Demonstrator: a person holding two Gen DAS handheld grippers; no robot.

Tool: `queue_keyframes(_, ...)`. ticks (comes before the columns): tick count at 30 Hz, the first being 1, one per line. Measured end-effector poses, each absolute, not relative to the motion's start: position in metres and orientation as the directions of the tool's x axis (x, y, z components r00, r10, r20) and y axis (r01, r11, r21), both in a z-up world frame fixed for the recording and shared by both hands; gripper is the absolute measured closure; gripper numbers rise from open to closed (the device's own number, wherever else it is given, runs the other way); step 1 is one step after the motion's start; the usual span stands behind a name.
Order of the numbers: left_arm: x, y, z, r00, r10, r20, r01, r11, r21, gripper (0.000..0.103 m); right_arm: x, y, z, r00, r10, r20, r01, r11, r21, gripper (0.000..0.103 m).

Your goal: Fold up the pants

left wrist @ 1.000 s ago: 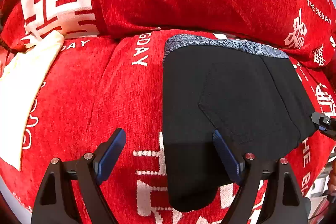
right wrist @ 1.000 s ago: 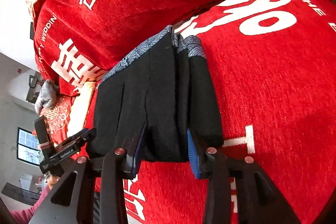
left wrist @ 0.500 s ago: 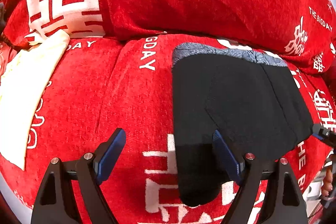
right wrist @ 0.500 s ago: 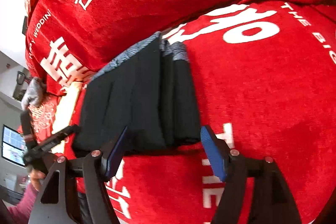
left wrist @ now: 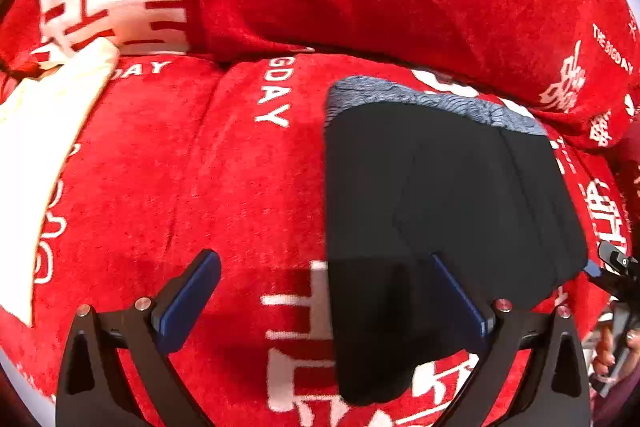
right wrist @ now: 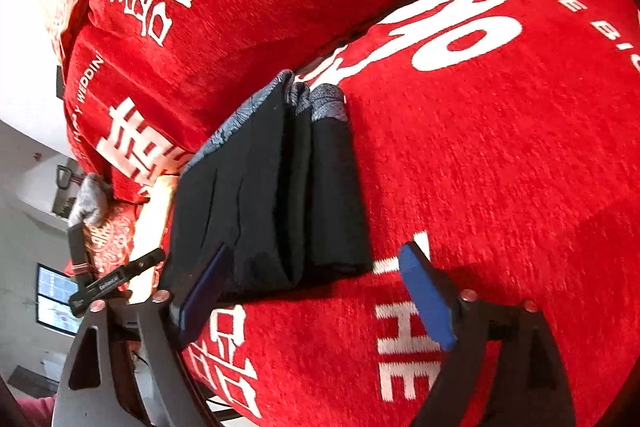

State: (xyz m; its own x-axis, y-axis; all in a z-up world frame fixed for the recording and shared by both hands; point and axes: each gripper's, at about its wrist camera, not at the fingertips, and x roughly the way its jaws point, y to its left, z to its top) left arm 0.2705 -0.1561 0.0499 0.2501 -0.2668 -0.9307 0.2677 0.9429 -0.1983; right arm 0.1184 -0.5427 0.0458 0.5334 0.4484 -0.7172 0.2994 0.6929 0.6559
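In the left wrist view, the left gripper (left wrist: 326, 291) hangs with its blue-padded fingers spread wide and holding nothing, much as a second ago, though the folded black fabric pants with a grey patterned waistband (left wrist: 440, 195) now sit a little further off and to the right, so the gripper seems to have drawn back slightly. The pants lie as a compact stack on the red plush sofa cover with white lettering (left wrist: 200, 167); the gripper's right finger overlaps the near edge of the bundle, its left finger is over bare cover, and whether either touches I cannot tell. A cream cloth (left wrist: 36, 155) lies well apart at the far left. In the right wrist view the change is plainer: a second ago the right gripper (right wrist: 312, 287) was narrowed around the near end of the bundle, and now its fingers stand well apart with nothing between them, so the pants (right wrist: 276, 195) have been let go. They rest in neat layers on the cover (right wrist: 500, 167), waistband away from the camera, near edge just beyond the fingertips, the left finger crossing the bundle's corner. Judging by this, the fold looks finished or nearly so.
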Motion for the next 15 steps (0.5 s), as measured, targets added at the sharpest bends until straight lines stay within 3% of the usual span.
queue_keyframes(4,0.279,-0.165,0.045,0.222,-0.283,-0.933,0.293,0.932,-0.213,0.0,0.13,-0.547,0.038,0.536,0.497,-0.682,0.28,0.657,0.7,0.001)
queue_keyframes(15,0.315,-0.177,0.014,0.063,-0.439,-0.896,0.282,0.87,-0.406,0.0,0.182,-0.551,0.008,0.45,0.602,-0.66,0.261,0.618,0.741,0.001)
